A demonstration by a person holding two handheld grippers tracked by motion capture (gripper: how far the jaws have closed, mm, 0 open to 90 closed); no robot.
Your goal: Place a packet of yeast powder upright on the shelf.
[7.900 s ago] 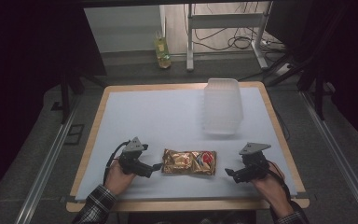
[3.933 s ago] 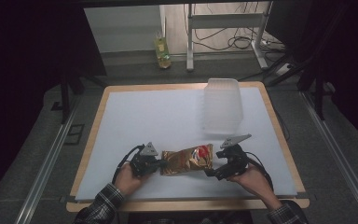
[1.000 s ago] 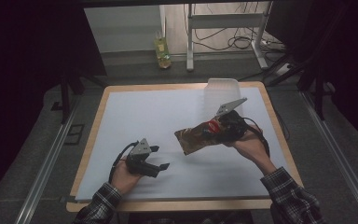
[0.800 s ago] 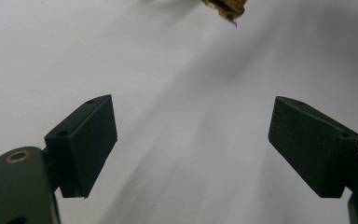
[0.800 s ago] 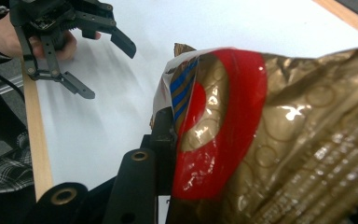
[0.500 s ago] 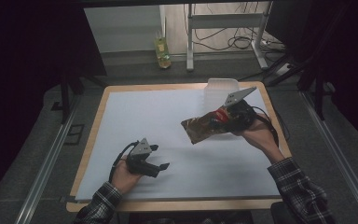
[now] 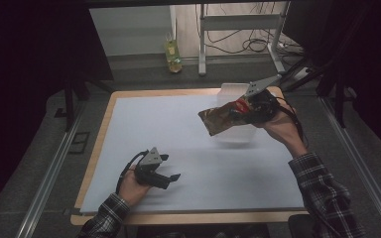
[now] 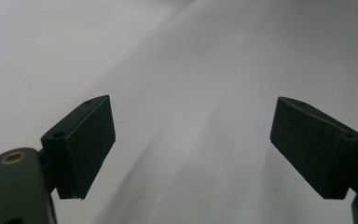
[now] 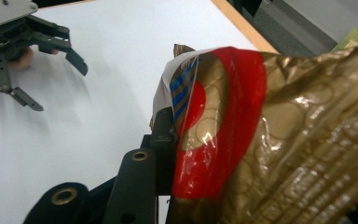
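Gold snack bag (image 7: 219,119) with red band, clamped by its end in the right gripper (image 7: 252,106), lifted above the tabletop (image 7: 178,134) near its far right corner, before a clear plastic container (image 7: 238,136), left gripper (image 7: 171,177) resting near the front edge, jaws spread wide, holding nothing

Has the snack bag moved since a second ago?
Yes. The snack bag, clamped in the right gripper, has gone farther up the table toward the clear container, now overlapping it.

Glossy crinkled foil snack bag (image 9: 284,140), matt white table sheet (image 7: 178,129), wooden table edge (image 7: 99,144)
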